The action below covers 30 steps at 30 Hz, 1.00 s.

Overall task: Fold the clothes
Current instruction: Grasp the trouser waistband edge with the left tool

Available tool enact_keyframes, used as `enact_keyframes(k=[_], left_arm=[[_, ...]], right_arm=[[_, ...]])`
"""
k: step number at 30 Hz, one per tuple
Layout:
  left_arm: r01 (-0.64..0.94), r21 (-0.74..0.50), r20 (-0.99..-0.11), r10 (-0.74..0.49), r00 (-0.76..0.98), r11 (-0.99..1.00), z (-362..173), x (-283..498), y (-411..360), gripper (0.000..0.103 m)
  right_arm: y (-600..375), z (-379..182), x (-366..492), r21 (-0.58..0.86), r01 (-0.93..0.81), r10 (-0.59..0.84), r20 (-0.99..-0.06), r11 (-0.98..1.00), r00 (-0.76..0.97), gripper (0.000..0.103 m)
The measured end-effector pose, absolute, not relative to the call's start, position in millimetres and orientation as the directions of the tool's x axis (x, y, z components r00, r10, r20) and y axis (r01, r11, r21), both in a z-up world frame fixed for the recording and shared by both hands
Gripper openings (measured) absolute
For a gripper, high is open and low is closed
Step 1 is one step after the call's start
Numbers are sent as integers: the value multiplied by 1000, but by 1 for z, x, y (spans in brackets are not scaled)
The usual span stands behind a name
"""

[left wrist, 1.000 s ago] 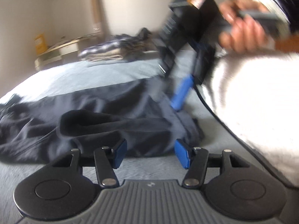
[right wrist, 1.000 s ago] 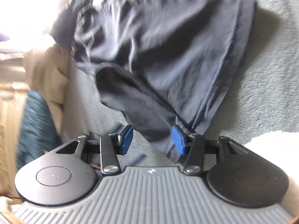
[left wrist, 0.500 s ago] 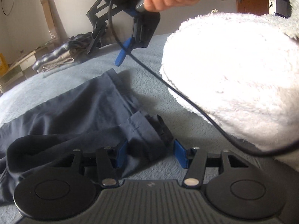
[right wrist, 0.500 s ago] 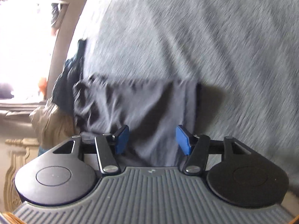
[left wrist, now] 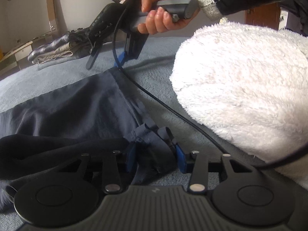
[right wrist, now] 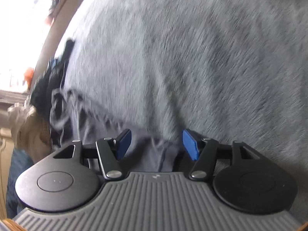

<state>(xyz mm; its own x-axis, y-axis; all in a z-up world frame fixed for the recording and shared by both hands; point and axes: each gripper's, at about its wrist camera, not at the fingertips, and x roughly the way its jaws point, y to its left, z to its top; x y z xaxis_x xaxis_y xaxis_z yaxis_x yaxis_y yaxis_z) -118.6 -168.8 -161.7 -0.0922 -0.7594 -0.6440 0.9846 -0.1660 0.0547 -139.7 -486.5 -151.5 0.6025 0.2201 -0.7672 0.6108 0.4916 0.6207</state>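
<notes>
1. One dark navy garment (left wrist: 80,105) lies spread across the grey-blue bed (left wrist: 38,80), partly flat, with its near corner bunched and rumpled.
2. That bunched corner sits between the blue pads of the left gripper (left wrist: 155,156); the fingers stand apart around the cloth and are not pinched on it.
3. At the garment's far corner the right gripper (left wrist: 119,59), held in a person's hand (left wrist: 163,15), points down, its tip at or just above the hem; its own blurred view shows the fingers apart with cloth below them.
4. A stack of folded clothes (left wrist: 53,52) rests at the far end of the bed, so some folding looks done.
5. The navy piece is judged laid out rather than neatly folded; whether it is mid-fold cannot be told.
</notes>
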Motion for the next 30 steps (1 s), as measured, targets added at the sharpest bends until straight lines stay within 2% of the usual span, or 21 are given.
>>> enact_keyframes(k=[5, 7, 8, 9, 12, 17, 23, 30], left_arm=[[990, 6, -626, -772, -109, -144, -162, -108, -169, 30], [992, -20, -618, -779, -108, -122, -162, -103, -168, 20], [993, -42, -614, -781, -110, -106, -161, -99, -168, 15], [994, -68, -610, -784, -113, -90, -161, -95, -167, 13], [985, -168, -591, -795, -137, -45, -159, -80, -164, 11], [933, -354, -520, -843, -140, 64, -150, -52, -148, 10], [816, -548, -404, -912, -70, 181, -128, -13, -110, 10], [652, -712, -284, -956, 73, 261, -109, 45, -66, 10]], right_arm=[[-471, -154, -140, 607, 584, 242, -776, 539, 582, 57], [-467, -152, -142, 598, 584, 239, -781, 549, 576, 43], [-466, -151, -142, 595, 588, 236, -785, 548, 573, 24], [-465, -151, -143, 591, 593, 233, -788, 547, 570, 11], [-461, -148, -145, 580, 606, 225, -797, 544, 561, 7], [-457, -134, -153, 628, 595, 219, -758, 502, 615, 5], [-446, -102, -142, 714, 519, 247, -671, 470, 699, 5], [-433, -62, -80, 788, 383, 307, -562, 482, 768, 5]])
